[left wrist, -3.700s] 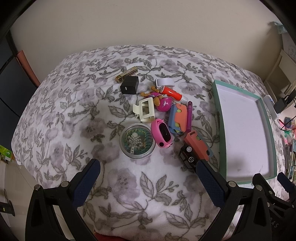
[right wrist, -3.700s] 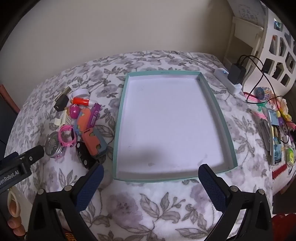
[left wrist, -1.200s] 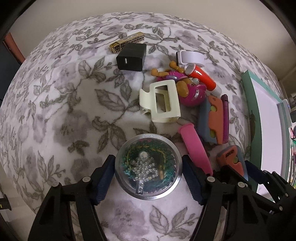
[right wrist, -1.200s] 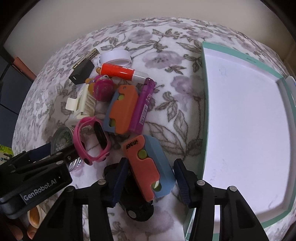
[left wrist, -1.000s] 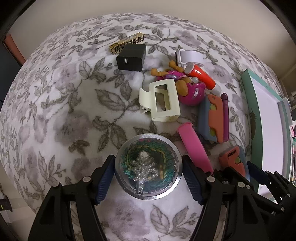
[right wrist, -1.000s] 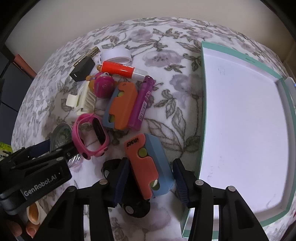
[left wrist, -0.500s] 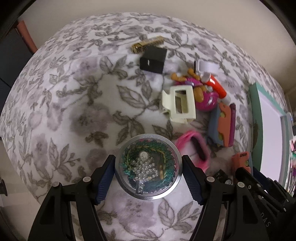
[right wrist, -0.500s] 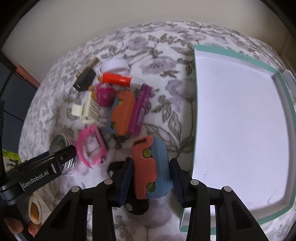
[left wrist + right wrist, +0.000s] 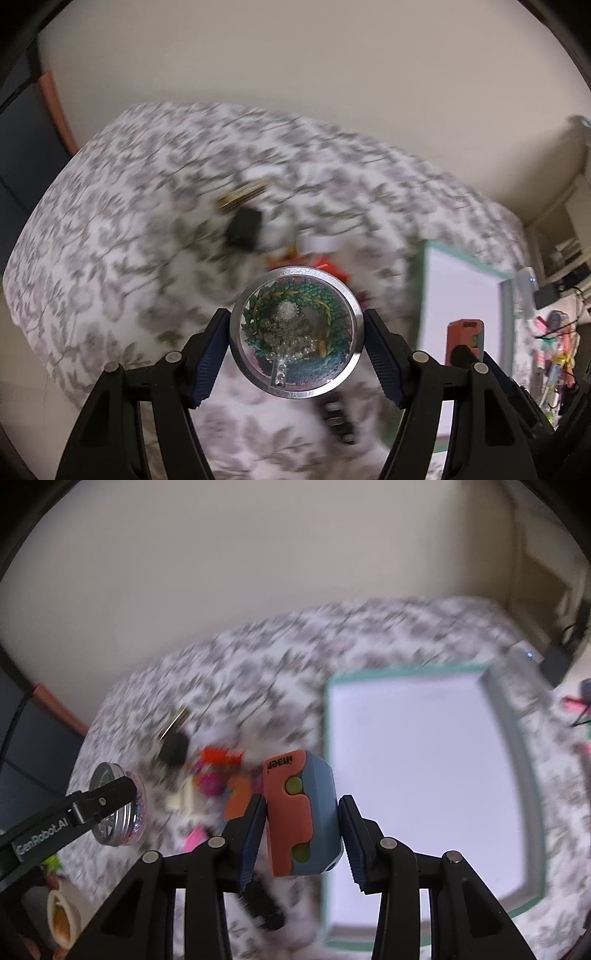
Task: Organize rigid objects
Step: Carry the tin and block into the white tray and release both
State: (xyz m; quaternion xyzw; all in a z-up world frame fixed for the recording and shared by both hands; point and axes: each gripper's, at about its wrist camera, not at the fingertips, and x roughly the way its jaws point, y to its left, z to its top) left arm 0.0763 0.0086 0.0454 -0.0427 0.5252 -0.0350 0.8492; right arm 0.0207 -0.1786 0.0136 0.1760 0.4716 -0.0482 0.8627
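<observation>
Left wrist view: I see my left gripper (image 9: pixel 295 343) clamped on the round tin (image 9: pixel 294 331), one blue pad on each side of its metal rim, the clear lid with green beads and pearls facing the camera.
Tin, place: held up in the air above the flowered bedcover (image 9: pixel 122 236), clear of the surface.
Right wrist view: my right gripper (image 9: pixel 302 827) pinches the orange-and-blue toy (image 9: pixel 301 812) between both pads, its long side upright, the orange face with two green dots and black lettering toward the camera.
Right jaws: they have just been closing, with the toy between them.
Toy, place: lifted off the bedcover, just left of the tray's left rim as the right wrist camera sees it.
Tray (image 9: pixel 524 775): teal-rimmed, white inside, lying toward the right edge of the bedcover; I see nothing in it.
Remaining pile: a black cube (image 9: pixel 243 227), a gold bar (image 9: pixel 243 194) just beyond it, and a red item (image 9: pixel 221 756) with pink and cream pieces lie left of the tray near the middle of the bedcover, all blurred.
Cross view: from the right wrist camera the left gripper and tin show at the left edge, over the bedcover's left side.
Sharpness: the background is smeared in both views, so I cannot tell the small items apart.
</observation>
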